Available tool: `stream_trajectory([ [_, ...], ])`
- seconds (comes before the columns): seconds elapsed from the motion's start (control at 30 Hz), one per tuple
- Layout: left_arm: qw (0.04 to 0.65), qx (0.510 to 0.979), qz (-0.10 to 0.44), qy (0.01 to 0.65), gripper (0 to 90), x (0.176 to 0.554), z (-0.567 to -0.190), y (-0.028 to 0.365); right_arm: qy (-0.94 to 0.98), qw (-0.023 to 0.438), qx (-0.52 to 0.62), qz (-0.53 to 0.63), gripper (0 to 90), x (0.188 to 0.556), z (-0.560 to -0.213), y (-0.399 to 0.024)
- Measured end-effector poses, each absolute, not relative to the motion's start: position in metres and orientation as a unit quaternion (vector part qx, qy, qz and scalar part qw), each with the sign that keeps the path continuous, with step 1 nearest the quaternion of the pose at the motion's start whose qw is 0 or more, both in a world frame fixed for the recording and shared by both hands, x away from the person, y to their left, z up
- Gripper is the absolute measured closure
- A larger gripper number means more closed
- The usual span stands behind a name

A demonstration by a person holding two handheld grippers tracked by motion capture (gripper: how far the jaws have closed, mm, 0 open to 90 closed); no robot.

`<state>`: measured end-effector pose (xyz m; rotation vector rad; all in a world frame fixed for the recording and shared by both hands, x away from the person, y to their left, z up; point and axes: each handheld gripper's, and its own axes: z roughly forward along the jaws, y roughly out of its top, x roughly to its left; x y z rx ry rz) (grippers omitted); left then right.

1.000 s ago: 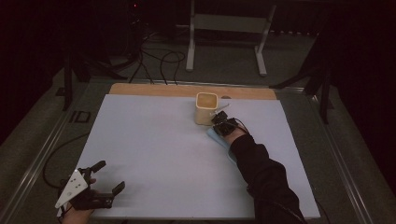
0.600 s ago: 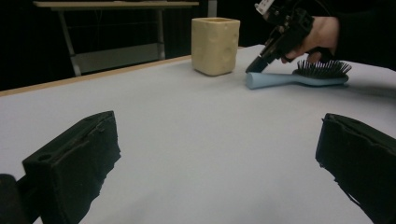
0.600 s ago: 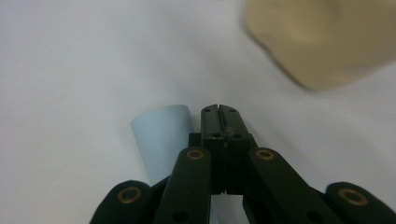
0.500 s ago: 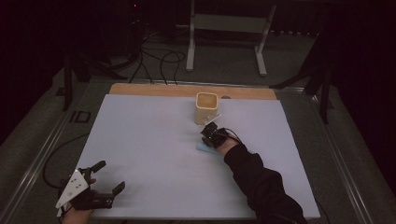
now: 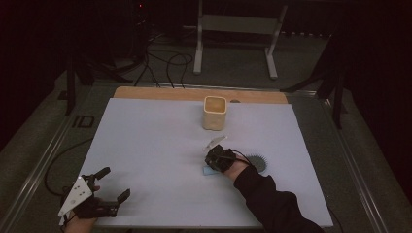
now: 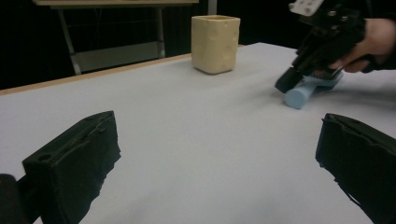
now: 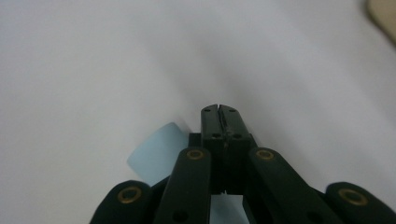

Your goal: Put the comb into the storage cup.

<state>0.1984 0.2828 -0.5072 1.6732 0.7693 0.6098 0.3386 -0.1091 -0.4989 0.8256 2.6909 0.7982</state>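
Change: right gripper [image 5: 216,158] has pulled back from beside the cream cup [image 5: 214,112] toward the near side of the white mat [image 5: 145,145]; left gripper has stayed put.
Right gripper: jaws pressed together with nothing between them, clear in the right gripper view; it's down low on the mat over a pale blue cylinder [image 6: 299,94].
Blue cylinder: lying on its side on the mat, under and just beside the closed jaws, one round end sticking out.
Left gripper [image 5: 112,187]: near-left corner of the mat, jaws spread wide, empty.
Cup: upright near the far edge, well apart from both grippers.
Near the right hand: dark toothed disc [image 5: 256,162] on the mat.
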Motion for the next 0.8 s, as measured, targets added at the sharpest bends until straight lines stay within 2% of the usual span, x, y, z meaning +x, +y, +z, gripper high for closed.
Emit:
stream_trajectory([
  [0.27, 0.567, 0.710, 0.259, 0.328, 0.0, 0.199, -0.507, 0.283, 0.918, 0.089, 0.270, 0.278, 90.0, 0.303, -0.499, -0.122],
  [0.53, 0.564, 0.711, 0.259, 0.329, 0.0, 0.199, -0.507, 0.282, 0.916, 0.076, 0.274, 0.284, 90.0, 0.267, -0.497, -0.152],
  [0.8, 0.564, 0.712, 0.258, 0.330, 0.0, 0.199, -0.508, 0.282, 0.914, 0.078, 0.286, 0.278, 90.0, 0.248, -0.498, -0.179],
])
